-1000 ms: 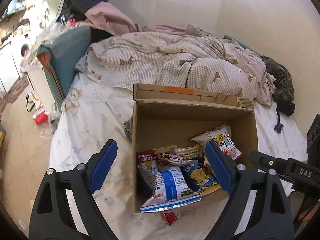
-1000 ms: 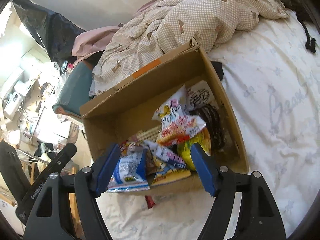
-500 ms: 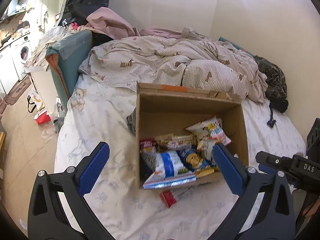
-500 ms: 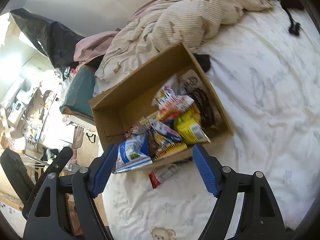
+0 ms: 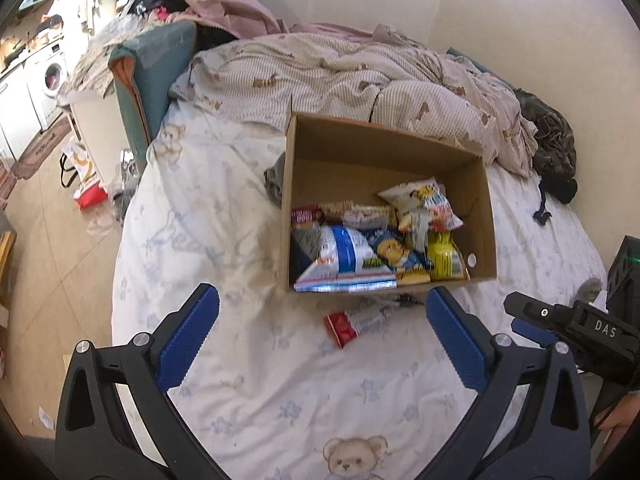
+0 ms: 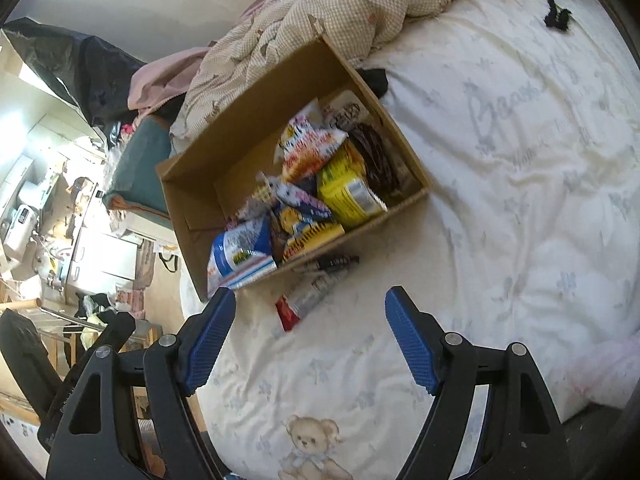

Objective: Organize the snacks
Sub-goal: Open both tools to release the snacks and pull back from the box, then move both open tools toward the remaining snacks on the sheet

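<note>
Cardboard box (image 5: 384,160), open-topped, on the bed (image 5: 208,216), long axis running across the left wrist view, holding mixed snack packets: blue-and-white bag (image 5: 340,258), yellow bag (image 5: 444,258), white-and-red bag (image 5: 428,200). One red-ended packet (image 5: 356,322) lies loose on the sheet just before the box's near wall, long axis slanting toward the box; its printing is unreadable. Left gripper (image 5: 322,332): fingers wide, empty. Right gripper (image 6: 310,334): fingers wide, empty; "DAS" marked on its body.

White bear-print bed sheet (image 5: 224,216), rumpled beige checked quilt (image 5: 360,76), pink cloth heap (image 5: 228,12), teal cushion (image 5: 152,64), white front-loading washing machine (image 5: 50,76), black plastic bag (image 6: 80,68).
</note>
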Tool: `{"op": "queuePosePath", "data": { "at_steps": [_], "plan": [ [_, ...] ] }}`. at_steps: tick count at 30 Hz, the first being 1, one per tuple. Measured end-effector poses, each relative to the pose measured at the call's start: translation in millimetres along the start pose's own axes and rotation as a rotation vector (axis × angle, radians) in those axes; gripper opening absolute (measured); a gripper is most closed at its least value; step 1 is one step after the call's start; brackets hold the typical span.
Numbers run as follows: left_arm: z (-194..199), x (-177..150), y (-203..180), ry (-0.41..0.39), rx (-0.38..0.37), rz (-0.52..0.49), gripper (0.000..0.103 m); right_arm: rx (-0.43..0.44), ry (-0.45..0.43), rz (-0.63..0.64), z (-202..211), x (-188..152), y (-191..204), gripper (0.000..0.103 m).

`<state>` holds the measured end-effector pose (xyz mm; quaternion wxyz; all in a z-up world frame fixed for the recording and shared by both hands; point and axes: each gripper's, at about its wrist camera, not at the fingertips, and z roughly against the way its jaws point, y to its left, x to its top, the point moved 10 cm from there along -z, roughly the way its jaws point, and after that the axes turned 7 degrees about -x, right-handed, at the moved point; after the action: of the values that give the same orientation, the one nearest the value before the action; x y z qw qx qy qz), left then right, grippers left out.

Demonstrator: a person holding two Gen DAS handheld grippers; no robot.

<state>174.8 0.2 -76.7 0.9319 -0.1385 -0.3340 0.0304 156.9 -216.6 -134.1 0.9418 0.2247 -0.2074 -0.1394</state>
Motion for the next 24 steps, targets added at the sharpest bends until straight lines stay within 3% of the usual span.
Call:
{"op": "queuePosePath", "data": {
  "at_steps": [8, 24],
  "plan": [
    [-9, -26, 5, 0.082, 0.035, -0.013, 0.102, -0.020, 0.042, -0.019, -5, -21, -11, 0.080],
    [-38, -57, 13, 0.217, 0.066, 0.012, 0.102, -0.040, 0.152, -0.154, -35, -28, -38, 0.080]
  ]
}}
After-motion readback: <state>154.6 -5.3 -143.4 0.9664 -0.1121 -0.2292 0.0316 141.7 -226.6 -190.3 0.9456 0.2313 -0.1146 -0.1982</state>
